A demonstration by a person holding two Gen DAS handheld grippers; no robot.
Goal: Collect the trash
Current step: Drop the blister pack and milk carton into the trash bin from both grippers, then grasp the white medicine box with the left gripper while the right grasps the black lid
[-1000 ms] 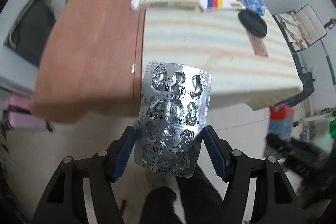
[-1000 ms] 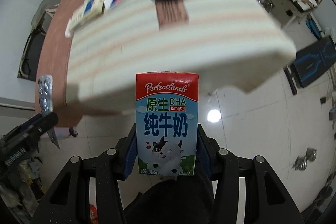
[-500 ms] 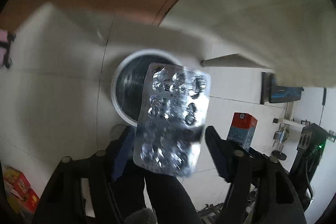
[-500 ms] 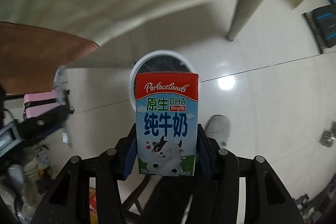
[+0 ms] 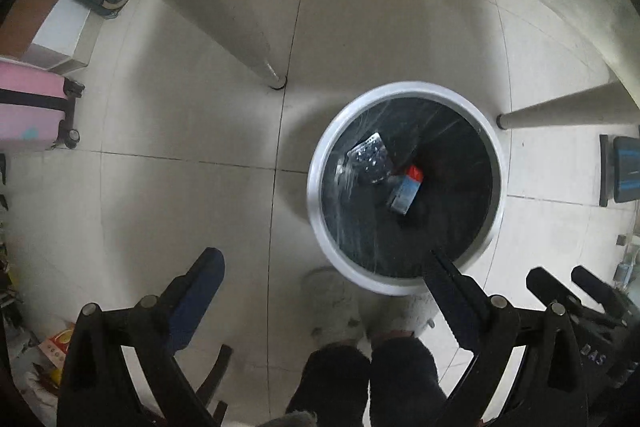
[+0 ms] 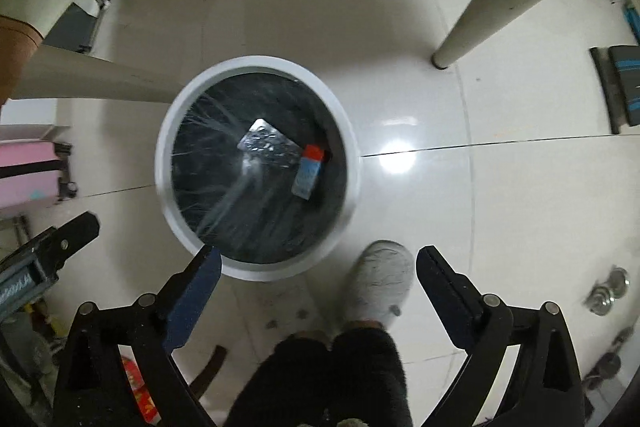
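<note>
A round trash bin with a white rim (image 5: 320, 163) and a black liner stands on the floor. Inside it lie a silver blister pack (image 5: 370, 157) and a red-topped blue milk carton (image 5: 406, 191). My left gripper (image 5: 323, 254) points straight down beside the bin's near edge, its jaws opening wide with nothing between them. In the right wrist view the bin rim (image 6: 162, 163), blister pack (image 6: 268, 145) and carton (image 6: 310, 171) show again. My right gripper (image 6: 320, 251) hangs over the near rim, jaws opening, nothing in them.
Table legs (image 5: 256, 59) (image 6: 468, 39) slant down near the bin. A pink suitcase (image 5: 28, 107) stands at the left. The person's grey slipper (image 6: 380, 279) and dark trouser legs (image 5: 360, 379) are just below the bin. A dark mat (image 6: 620, 87) lies at the right.
Both grippers have sunk from table height to just over the bin and opened. The blister pack and the milk carton have dropped out of them into the bin.
</note>
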